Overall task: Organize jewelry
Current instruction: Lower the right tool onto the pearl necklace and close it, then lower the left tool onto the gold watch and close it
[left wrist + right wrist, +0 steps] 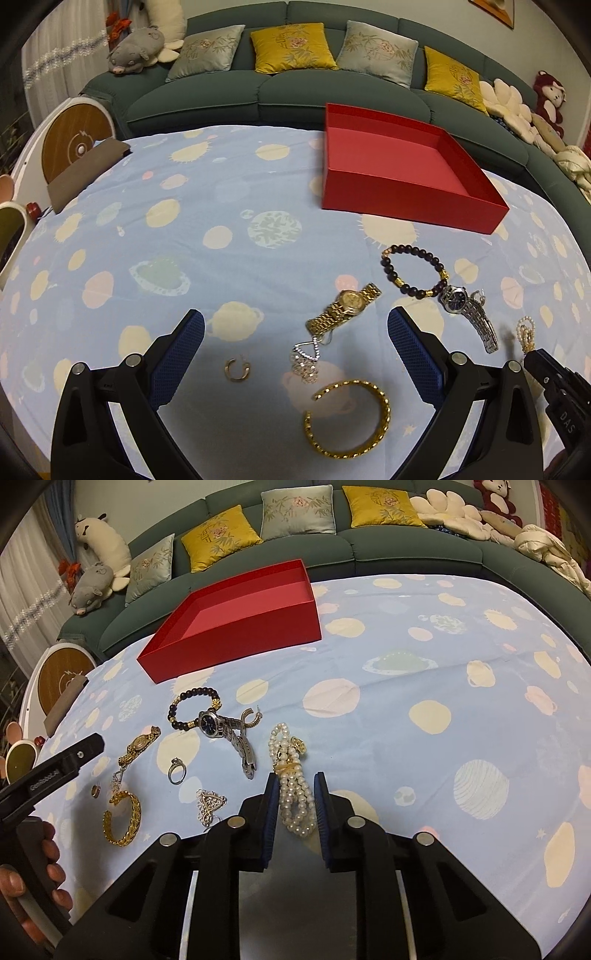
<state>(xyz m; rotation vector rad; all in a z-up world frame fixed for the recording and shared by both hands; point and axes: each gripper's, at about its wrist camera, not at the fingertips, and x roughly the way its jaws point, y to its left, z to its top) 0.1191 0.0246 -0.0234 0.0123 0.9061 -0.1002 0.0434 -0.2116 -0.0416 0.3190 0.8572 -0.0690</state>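
My right gripper narrowly brackets knobbly pearl strands; my left gripper, lettered "DAS", gapes wide over a gold bangle.

Pearl bracelet between jaws; gold bangle, 2 watches loose; red box empty.

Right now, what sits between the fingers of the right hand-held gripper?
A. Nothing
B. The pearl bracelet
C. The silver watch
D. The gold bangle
B: the right wrist view shows the pearl bracelet lying between the right hand-held gripper's pads, which stand close on either side of it.
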